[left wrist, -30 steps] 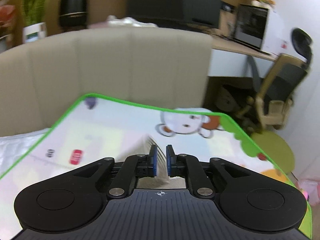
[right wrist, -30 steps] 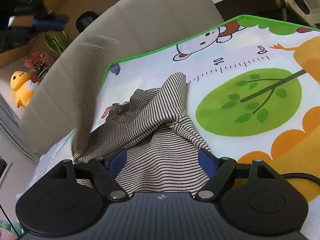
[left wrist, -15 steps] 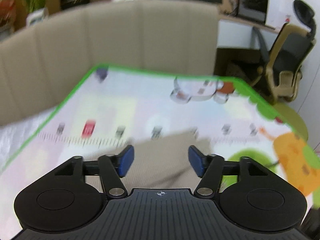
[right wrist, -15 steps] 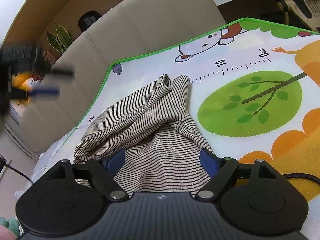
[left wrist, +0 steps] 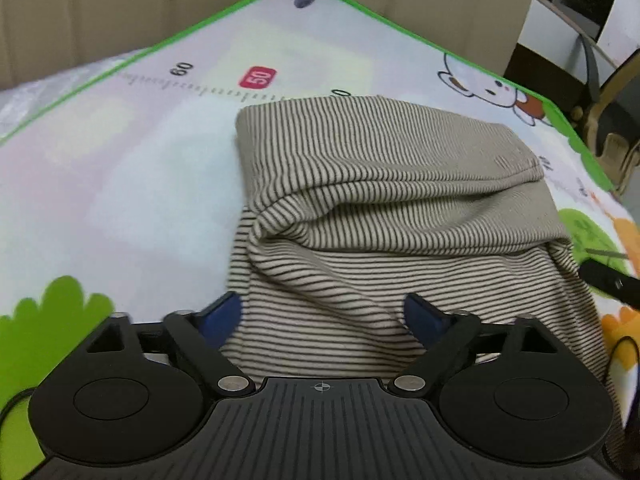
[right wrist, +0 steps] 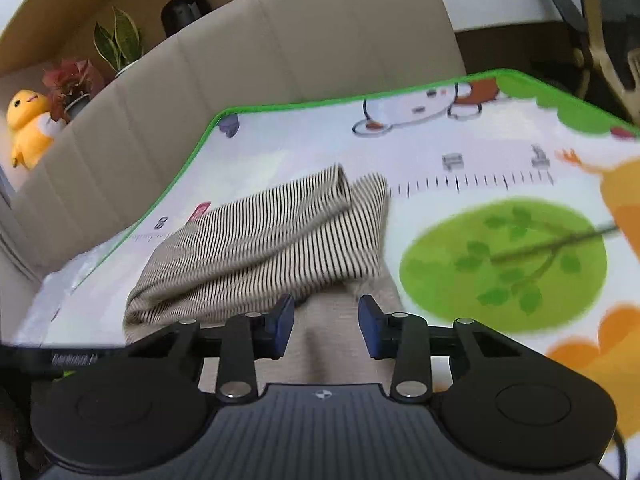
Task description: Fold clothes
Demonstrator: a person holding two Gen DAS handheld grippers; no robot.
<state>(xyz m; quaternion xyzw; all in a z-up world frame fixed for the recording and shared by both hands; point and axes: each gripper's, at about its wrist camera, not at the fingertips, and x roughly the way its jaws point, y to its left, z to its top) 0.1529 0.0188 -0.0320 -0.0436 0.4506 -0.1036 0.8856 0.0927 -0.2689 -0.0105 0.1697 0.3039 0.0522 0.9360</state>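
A beige garment with thin dark stripes [left wrist: 384, 200] lies folded over itself on a colourful play mat [left wrist: 152, 168]. Its upper layer is doubled back toward me, with a hem at the right. My left gripper [left wrist: 322, 316] is open, its blue pads on either side of the garment's near edge, holding nothing. In the right wrist view the same garment [right wrist: 272, 248] lies ahead and to the left. My right gripper [right wrist: 326, 322] is partly open over the garment's near part, its blue pads apart and empty.
The mat [right wrist: 500, 184] has a green border, a ruler print, a bear and a green tree patch. A beige sofa back [right wrist: 280, 56] stands behind it. Plants [right wrist: 116, 40] and a yellow plush duck [right wrist: 28, 120] sit beyond. An office chair [left wrist: 612, 120] stands at the right.
My left gripper let go of the garment, opened wide and dropped low over its near edge. The lifted fold has fallen flat. My right gripper's jaws have narrowed and it has shifted right.
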